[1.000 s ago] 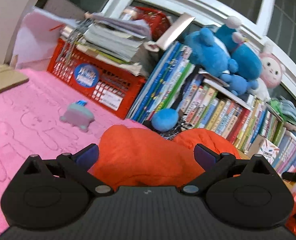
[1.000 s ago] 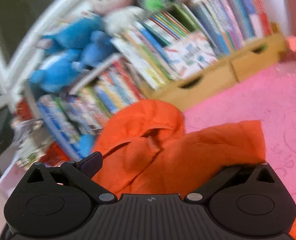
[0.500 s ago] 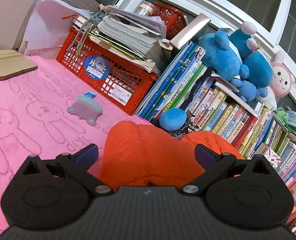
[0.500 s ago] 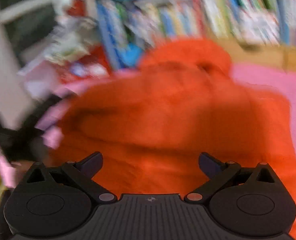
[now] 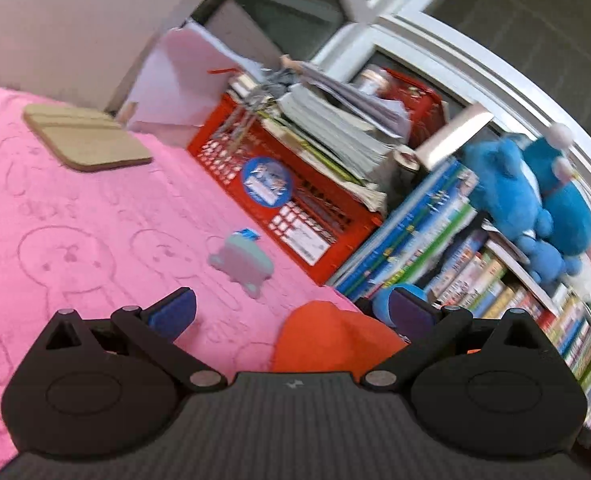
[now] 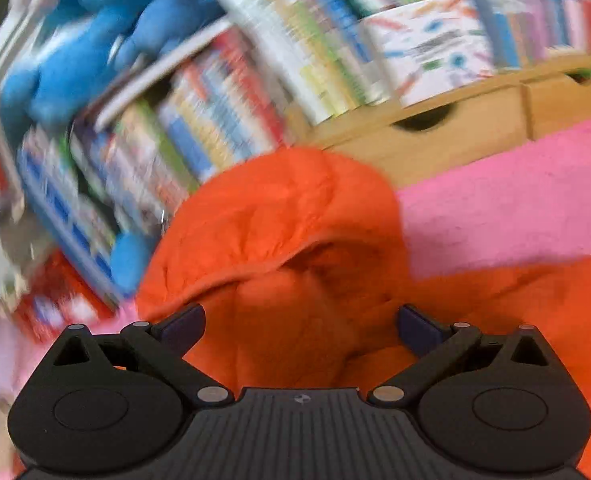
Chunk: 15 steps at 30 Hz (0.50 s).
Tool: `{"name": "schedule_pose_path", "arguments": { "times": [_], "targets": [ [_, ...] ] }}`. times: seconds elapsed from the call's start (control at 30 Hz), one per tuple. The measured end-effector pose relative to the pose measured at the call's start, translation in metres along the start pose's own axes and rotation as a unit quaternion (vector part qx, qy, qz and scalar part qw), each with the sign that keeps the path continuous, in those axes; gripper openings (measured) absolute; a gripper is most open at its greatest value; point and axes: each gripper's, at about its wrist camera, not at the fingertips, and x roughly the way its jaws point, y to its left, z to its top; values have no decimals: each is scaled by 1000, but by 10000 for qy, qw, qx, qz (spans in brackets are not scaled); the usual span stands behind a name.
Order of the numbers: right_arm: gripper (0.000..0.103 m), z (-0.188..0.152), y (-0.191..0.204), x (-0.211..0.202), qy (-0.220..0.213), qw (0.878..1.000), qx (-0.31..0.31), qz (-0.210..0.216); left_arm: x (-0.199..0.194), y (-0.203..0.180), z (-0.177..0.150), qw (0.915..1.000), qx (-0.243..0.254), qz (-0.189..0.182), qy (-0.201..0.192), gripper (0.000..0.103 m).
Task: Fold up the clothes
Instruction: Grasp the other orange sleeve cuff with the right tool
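Right wrist view: the right claw (image 6: 300, 330) stood wide open over the orange hooded garment (image 6: 295, 240), holding nothing; cloth filled the gap between its pads but was not pinched.
Left wrist view: the left claw (image 5: 291, 314) was likewise wide open and empty, with only a hump of the garment (image 5: 331, 340) showing between the pads, toward the right one.
Garment position: it lay rumpled on the pink rabbit-print blanket (image 5: 75, 240), its hood pushed up near the row of books (image 6: 223, 128) and the wooden drawer unit (image 6: 455, 128).
Fold state: judged unfinished; the hood was bunched and no clean edge showed.
Risk, grasp: closing on the thick hump would likely take several layers at once, so a fold would drag the whole pile rather than one flap.
Risk, clutter: the small grey toy (image 5: 241, 266) sat on the blanket near the left claw; a sweep of cloth could catch it. The red crate (image 5: 279, 200) with its leaning paper stack stood close behind.
Risk, view: the right picture was motion-blurred, so edge-finding there was unreliable.
Bench: none seen; what the blanket covered could not be told.
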Motion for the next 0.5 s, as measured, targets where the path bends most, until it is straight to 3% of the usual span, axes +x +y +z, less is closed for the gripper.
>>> {"name": "schedule_pose_path", "arguments": {
  "times": [0.07,0.1,0.13,0.2,0.37,0.5],
  "targets": [
    [91,-4,7,-6,115,9997,-167,149,1,4,1,9999,-100,63,0,103],
    [73,-4,10,-11,126,9995,-149,240,1,5,1,9999,-136,85,-1,103],
    [47,-5,12,-15,138,9993,-132,332,1,6,2,9998,-165,105,-2,103],
    [21,-5,16,-27,106,9987,-123,490,1,8,2,9997,-203,124,5,103],
    [15,-5,20,-74,-413,9960,-589,526,1,11,3,9995,-276,155,9,103],
    [14,-15,27,-119,-1171,9829,-1414,-175,2,12,3,9995,-264,146,61,103]
  ]
}}
